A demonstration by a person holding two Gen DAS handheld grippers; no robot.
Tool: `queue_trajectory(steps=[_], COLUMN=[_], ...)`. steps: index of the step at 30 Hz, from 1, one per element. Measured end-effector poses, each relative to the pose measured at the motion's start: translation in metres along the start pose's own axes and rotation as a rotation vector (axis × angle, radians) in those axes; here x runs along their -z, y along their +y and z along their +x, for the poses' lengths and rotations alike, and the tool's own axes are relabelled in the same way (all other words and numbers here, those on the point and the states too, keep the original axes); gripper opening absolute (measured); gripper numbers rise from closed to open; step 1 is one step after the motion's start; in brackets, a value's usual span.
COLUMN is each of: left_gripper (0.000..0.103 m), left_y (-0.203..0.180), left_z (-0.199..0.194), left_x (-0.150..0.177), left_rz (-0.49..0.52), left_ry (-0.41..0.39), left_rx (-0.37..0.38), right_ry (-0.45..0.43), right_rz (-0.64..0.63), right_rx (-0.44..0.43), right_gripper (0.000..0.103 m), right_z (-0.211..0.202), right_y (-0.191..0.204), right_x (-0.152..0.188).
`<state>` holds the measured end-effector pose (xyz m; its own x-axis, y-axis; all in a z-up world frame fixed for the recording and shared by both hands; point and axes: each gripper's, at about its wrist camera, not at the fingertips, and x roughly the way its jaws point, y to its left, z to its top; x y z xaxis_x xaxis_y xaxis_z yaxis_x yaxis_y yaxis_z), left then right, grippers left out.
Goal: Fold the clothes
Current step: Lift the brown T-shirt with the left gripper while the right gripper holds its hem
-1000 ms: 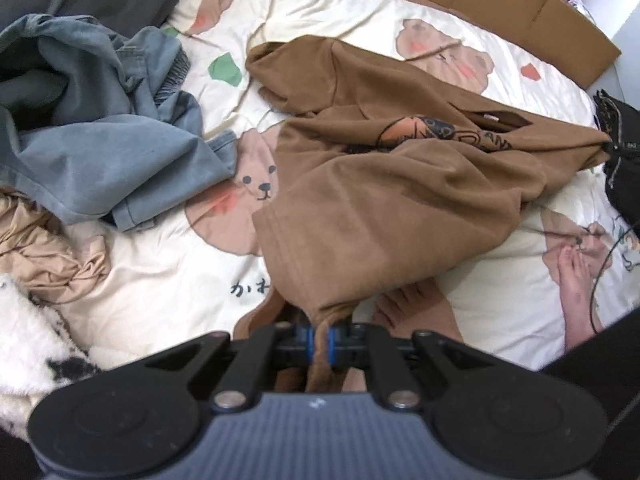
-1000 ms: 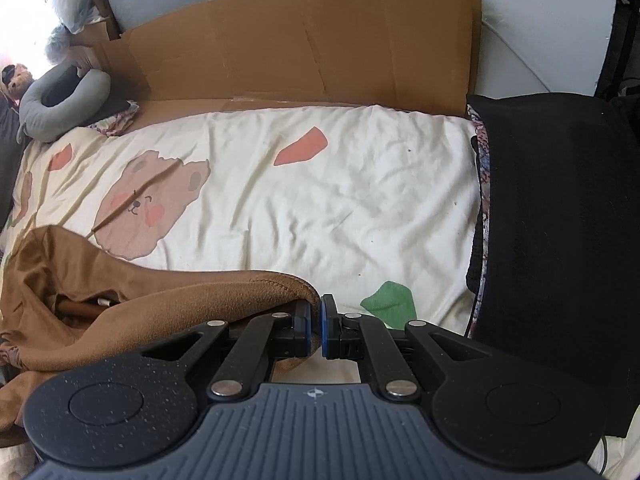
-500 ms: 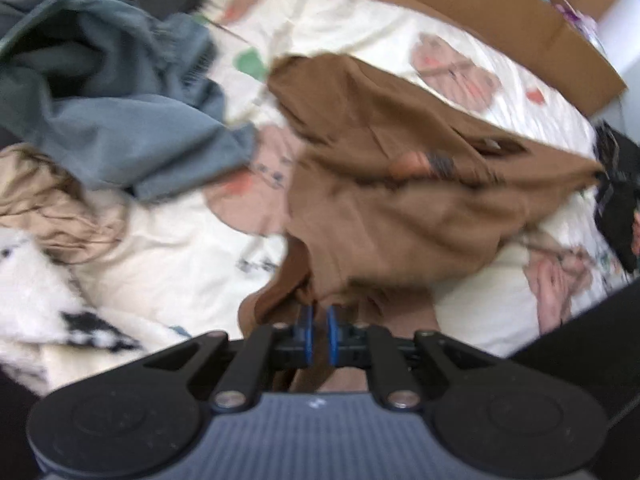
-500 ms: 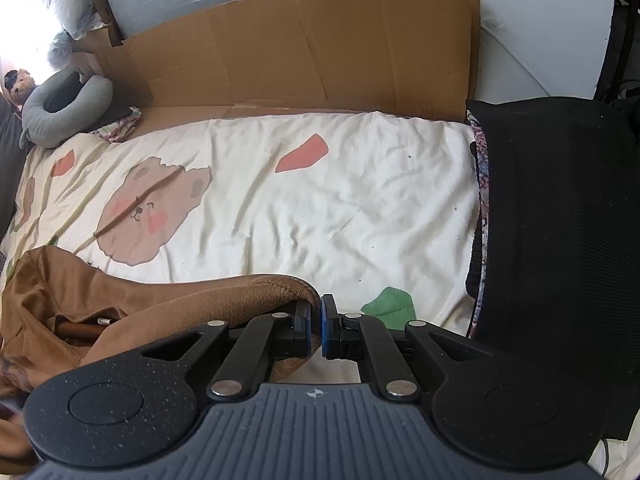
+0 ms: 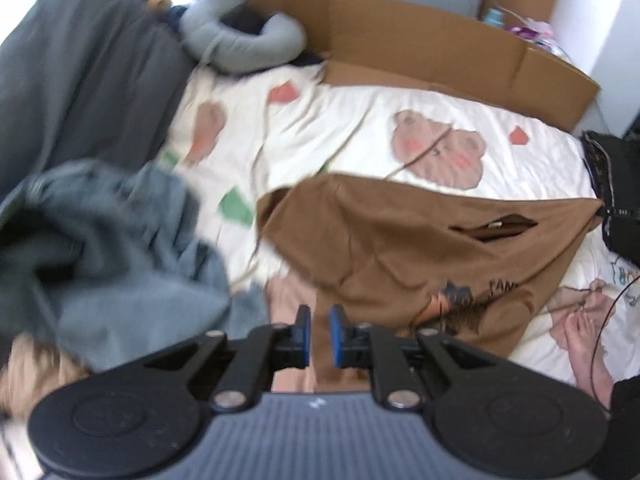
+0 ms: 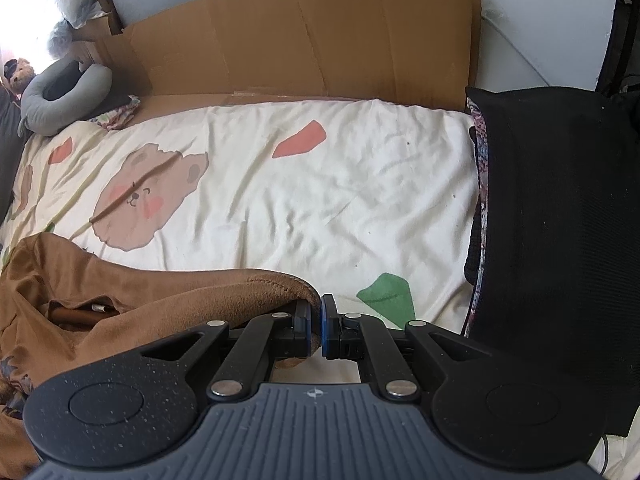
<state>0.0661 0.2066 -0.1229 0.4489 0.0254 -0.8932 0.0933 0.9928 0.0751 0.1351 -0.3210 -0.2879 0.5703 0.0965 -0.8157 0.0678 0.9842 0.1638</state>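
- Two grippers work one brown shirt [image 5: 400, 248] on a bear-print sheet [image 5: 352, 128].
- Left gripper [image 5: 319, 336]: its blue pads [image 5: 305, 334] stand a narrow gap apart, and a strip of shirt cloth runs down through that gap. The view is blurred, so I cannot tell whether the pads press the cloth or only flank it.
- From the left gripper the shirt fans up and to the right, stretched into a broad slanted sheet with one corner drawn toward the far right edge of the view.
- A dark printed graphic [image 5: 460, 304] shows on the shirt's lower part, just right of the left gripper. A dark slit-like opening [image 5: 492, 229] shows nearer the right corner.
- Right gripper [image 6: 316, 326]: pads pressed together on a stitched hem of the shirt [image 6: 168, 300]. The cloth comes in from the left and ends at the pads.
- In the right wrist view the rest of the shirt bunches at lower left, beside and partly under the gripper's left arm.
- Blue-grey clothes [image 5: 120, 240] lie heaped left of the shirt, close to its left edge.
- Cardboard [image 6: 304, 36] stands along the sheet's far side, with a grey neck pillow [image 6: 64, 96] at its left end.
- Black fabric [image 6: 560, 240] covers the right side of the right wrist view, apart from the shirt.
- Bare toes [image 5: 584, 340] show at the left view's lower right, just beyond the shirt.
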Motion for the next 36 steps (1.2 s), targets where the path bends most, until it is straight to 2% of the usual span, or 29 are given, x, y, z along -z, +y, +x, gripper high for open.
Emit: queue_trajectory(steps=[14, 17, 21, 26, 29, 36], left_gripper=[0.011, 0.011, 0.011, 0.012, 0.012, 0.012], left_y=[-0.037, -0.047, -0.051, -0.071, -0.082, -0.101], left_z=[0.085, 0.102, 0.120, 0.149, 0.172, 0.224], left_x=[-0.115, -0.128, -0.147, -0.152, -0.151, -0.132], left_rz=[0.482, 0.582, 0.602, 0.806, 0.896, 1.123], left_ry=[-0.086, -0.094, -0.109, -0.055, -0.015, 0.085], left_rx=[-0.002, -0.011, -0.009, 0.007, 0.005, -0.012], right_ry=[0.002, 0.006, 0.011, 0.023, 0.029, 0.034], right_rz=[-0.048, -0.046, -0.043, -0.042, -0.041, -0.074], right_rx=[0.008, 0.006, 0.003, 0.003, 0.002, 0.016], right_gripper=[0.003, 0.003, 0.003, 0.003, 0.003, 0.003], right_z=[0.002, 0.002, 0.003, 0.005, 0.007, 0.009], right_y=[0.003, 0.002, 0.001, -0.001, -0.002, 0.001], right_x=[0.002, 0.002, 0.003, 0.005, 0.006, 0.008])
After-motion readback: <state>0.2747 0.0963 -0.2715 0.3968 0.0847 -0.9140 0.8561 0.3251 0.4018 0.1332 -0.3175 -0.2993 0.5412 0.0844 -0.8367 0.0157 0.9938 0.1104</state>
